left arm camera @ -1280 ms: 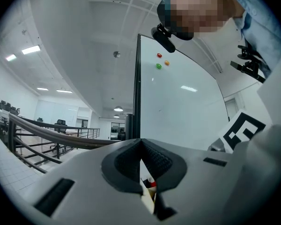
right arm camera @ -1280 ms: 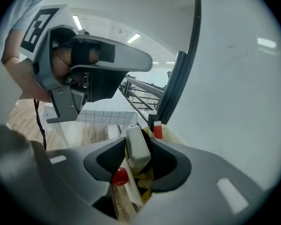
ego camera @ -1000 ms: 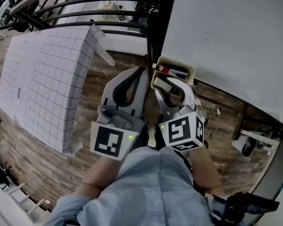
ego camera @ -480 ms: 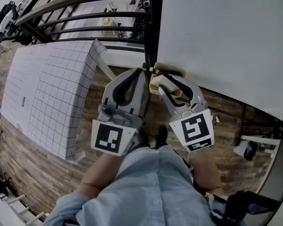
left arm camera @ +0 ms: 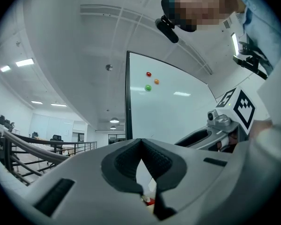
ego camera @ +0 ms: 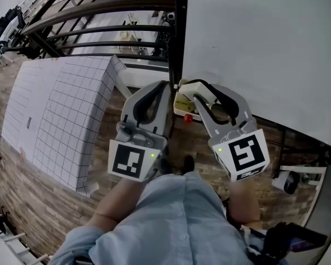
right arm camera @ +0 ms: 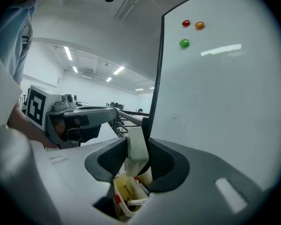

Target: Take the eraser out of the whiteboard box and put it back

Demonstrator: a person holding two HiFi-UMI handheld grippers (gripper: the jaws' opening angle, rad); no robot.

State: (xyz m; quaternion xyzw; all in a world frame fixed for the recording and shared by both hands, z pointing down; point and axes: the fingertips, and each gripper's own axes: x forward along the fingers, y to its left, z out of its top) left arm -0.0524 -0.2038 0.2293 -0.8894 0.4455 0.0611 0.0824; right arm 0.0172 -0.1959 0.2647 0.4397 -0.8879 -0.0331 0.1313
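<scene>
Two hand-held grippers, one eraser, one box and one whiteboard (right arm camera: 225,107) are in view. The whiteboard carries three round magnets: red (right arm camera: 186,23), orange (right arm camera: 199,26) and green (right arm camera: 184,43).

The right hand-held gripper (right arm camera: 136,143) is clamped on the white eraser (right arm camera: 136,154), its pads pressing the two broad faces. The eraser is above the yellowish box (right arm camera: 126,196), at lower centre of the right gripper view. Its long axis stands nearly upright in that frame, along the jaws.

The left hand-held gripper (left arm camera: 140,142) is at centre left of the head view. Its jaws are together with nothing between them.
</scene>
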